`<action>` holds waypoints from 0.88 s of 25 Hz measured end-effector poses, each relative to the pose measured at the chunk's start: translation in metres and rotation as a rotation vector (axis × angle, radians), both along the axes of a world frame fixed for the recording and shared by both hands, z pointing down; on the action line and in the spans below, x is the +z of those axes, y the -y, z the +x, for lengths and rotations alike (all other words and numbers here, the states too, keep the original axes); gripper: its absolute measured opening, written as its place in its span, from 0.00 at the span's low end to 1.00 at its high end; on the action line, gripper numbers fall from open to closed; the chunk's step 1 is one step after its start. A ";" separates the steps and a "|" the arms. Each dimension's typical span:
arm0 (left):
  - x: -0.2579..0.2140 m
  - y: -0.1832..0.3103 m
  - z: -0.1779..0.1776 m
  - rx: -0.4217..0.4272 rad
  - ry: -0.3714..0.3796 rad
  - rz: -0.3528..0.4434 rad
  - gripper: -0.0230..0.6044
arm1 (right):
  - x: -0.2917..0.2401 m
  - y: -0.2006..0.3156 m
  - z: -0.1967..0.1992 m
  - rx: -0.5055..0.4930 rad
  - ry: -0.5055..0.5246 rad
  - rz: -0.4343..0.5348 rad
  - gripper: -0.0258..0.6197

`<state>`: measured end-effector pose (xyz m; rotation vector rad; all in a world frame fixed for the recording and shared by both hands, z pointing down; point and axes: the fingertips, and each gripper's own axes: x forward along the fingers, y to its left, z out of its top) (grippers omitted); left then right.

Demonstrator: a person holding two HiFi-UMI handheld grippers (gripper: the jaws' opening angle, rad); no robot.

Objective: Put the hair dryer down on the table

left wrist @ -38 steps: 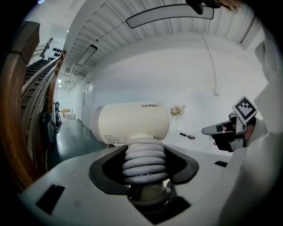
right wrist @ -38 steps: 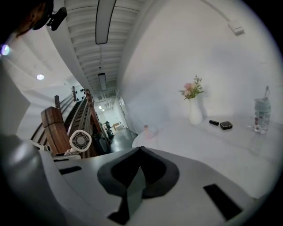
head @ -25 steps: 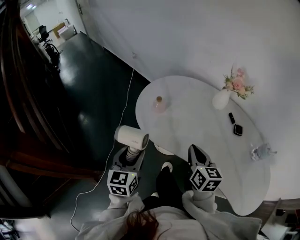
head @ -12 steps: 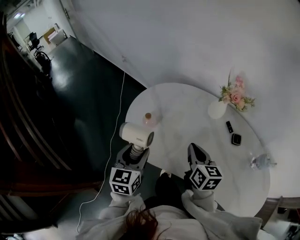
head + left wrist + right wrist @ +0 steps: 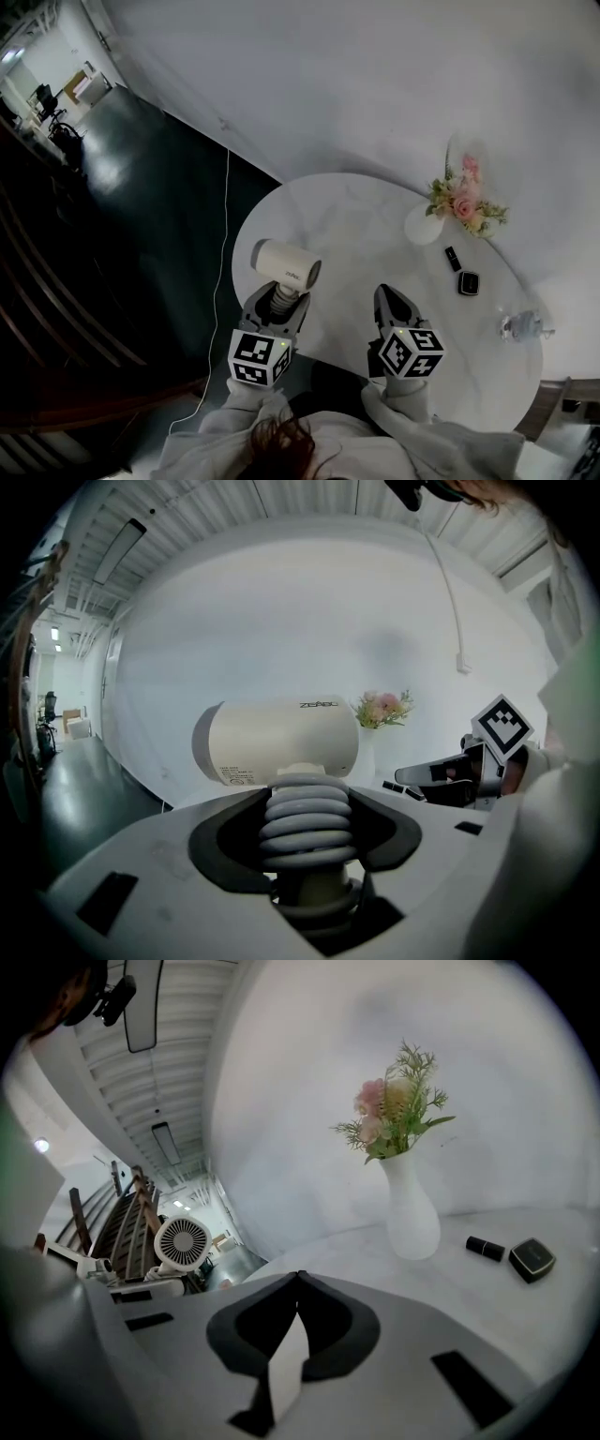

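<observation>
While jaws of the left gripper (image 5: 278, 307) clamp its handle, the hair dryer (image 5: 286, 263) stands upright over the surface (image 5: 375, 220) for lowering; right gripper (image 5: 390, 305) jaws meet, empty.

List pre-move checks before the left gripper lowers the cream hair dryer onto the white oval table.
1. Grip: left gripper shut on the ribbed grey handle of the cream hair dryer: ok.
2. Dryer above the white oval table: barrel appears over its near edge: ok.
3. Landing spot under the barrel: hidden: cannot tell.
4. Right gripper shut, empty, apart from the dryer: ok.
5. White vase of pink flowers and small black case far from the dryer: ok.
6. Dryer resting on the table: not ok, held in the air.
</observation>
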<state>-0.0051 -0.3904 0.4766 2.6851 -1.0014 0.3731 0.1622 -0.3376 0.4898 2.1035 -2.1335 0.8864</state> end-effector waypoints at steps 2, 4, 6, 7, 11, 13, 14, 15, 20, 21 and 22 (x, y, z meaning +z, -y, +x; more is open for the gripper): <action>0.003 0.008 0.012 0.020 0.006 -0.001 0.40 | 0.003 0.005 0.008 0.013 0.001 -0.004 0.12; 0.007 0.016 0.023 0.035 0.008 -0.007 0.40 | 0.006 0.009 0.016 0.025 0.002 -0.010 0.12; 0.011 0.022 0.034 0.048 0.007 -0.015 0.40 | 0.009 0.011 0.024 0.039 0.004 -0.017 0.12; 0.013 0.025 0.040 0.053 0.004 -0.019 0.40 | 0.010 0.012 0.027 0.045 0.003 -0.021 0.12; 0.020 0.035 0.060 0.079 -0.004 -0.035 0.40 | 0.017 0.016 0.035 0.060 -0.009 -0.036 0.12; 0.026 0.040 0.069 0.086 0.000 -0.049 0.40 | 0.021 0.018 0.039 0.081 -0.012 -0.045 0.12; 0.031 0.044 0.074 0.087 0.002 -0.059 0.40 | 0.022 0.020 0.042 0.094 -0.014 -0.048 0.12; 0.035 0.048 0.078 0.088 0.004 -0.070 0.40 | 0.023 0.022 0.044 0.105 -0.014 -0.048 0.12; 0.053 0.071 0.101 0.080 0.025 -0.103 0.40 | 0.020 0.030 0.047 0.140 -0.023 -0.051 0.12; 0.055 0.076 0.105 0.071 0.027 -0.110 0.40 | 0.021 0.031 0.046 0.144 -0.023 -0.058 0.12; 0.058 0.081 0.108 0.062 0.027 -0.117 0.40 | 0.022 0.031 0.046 0.147 -0.024 -0.065 0.12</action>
